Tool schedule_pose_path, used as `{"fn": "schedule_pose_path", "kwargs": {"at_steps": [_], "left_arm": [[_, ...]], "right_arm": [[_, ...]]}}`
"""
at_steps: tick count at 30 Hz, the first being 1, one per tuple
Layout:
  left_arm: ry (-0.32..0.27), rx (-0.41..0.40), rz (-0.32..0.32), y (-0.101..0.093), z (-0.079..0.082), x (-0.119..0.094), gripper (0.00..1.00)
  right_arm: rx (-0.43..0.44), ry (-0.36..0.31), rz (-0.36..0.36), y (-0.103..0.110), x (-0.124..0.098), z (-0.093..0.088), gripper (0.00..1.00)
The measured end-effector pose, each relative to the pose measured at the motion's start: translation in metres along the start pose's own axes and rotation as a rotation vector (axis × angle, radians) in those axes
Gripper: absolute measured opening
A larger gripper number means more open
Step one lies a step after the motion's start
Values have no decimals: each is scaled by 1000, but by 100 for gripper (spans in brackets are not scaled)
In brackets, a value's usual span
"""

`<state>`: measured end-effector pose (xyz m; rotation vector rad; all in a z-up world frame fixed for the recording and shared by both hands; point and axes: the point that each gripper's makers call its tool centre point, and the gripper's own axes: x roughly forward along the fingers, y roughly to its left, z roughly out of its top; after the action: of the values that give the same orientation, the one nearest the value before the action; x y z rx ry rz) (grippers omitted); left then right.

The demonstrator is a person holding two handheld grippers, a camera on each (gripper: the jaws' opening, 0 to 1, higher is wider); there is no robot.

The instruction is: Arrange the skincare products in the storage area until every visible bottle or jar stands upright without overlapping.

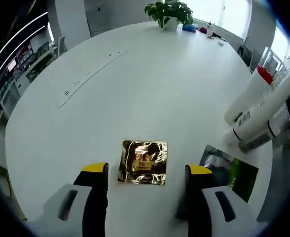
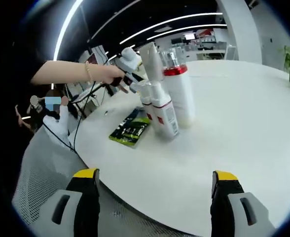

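Observation:
In the left gripper view a gold foil sachet [image 1: 143,162] lies flat on the white round table [image 1: 150,89], just ahead of my open left gripper [image 1: 146,169]. A green and black sachet [image 1: 232,174] lies to its right. Beyond that stands a tight cluster: a white bottle with a red collar [image 1: 251,94], a white tube [image 1: 264,114] and a greyish bottle [image 1: 263,140]. The right gripper view has the cluster upright: the red-collared bottle [image 2: 180,96], a smaller red-labelled bottle [image 2: 165,112] and a tall tube [image 2: 150,59], with the green sachet [image 2: 130,129] beside them. My right gripper [image 2: 156,175] is open and well short of them.
A potted plant [image 1: 168,14] and small items sit at the table's far edge, and a long inlaid strip [image 1: 88,74] crosses the top. A person's arm [image 2: 71,73] reaches in behind the bottles, holding a white tool. The table's near edge [image 2: 135,197] curves below the bottles.

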<state>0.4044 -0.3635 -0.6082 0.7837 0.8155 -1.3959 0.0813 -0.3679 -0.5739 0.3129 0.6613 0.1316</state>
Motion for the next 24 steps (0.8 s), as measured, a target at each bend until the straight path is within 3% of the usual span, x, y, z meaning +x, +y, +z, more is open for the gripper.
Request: {"fn": "schedule_pose_path", "kwargs": {"at_steps": [7,18,20,24], "left_arm": [[38,-6,-18,0,-6,11,49],[38,20,-19,1,-1,13,38],[37,26,-17,-6,0,11,38],[29,22,-13,-2,0,11,38]], "right_arm": [[-1,12,2,0,0,-2,98],[0,16,0,0,1,-3,97],[-1,17,-1,0,1,-3,97],[-3,17,-3,-1,1,-3,97]]}}
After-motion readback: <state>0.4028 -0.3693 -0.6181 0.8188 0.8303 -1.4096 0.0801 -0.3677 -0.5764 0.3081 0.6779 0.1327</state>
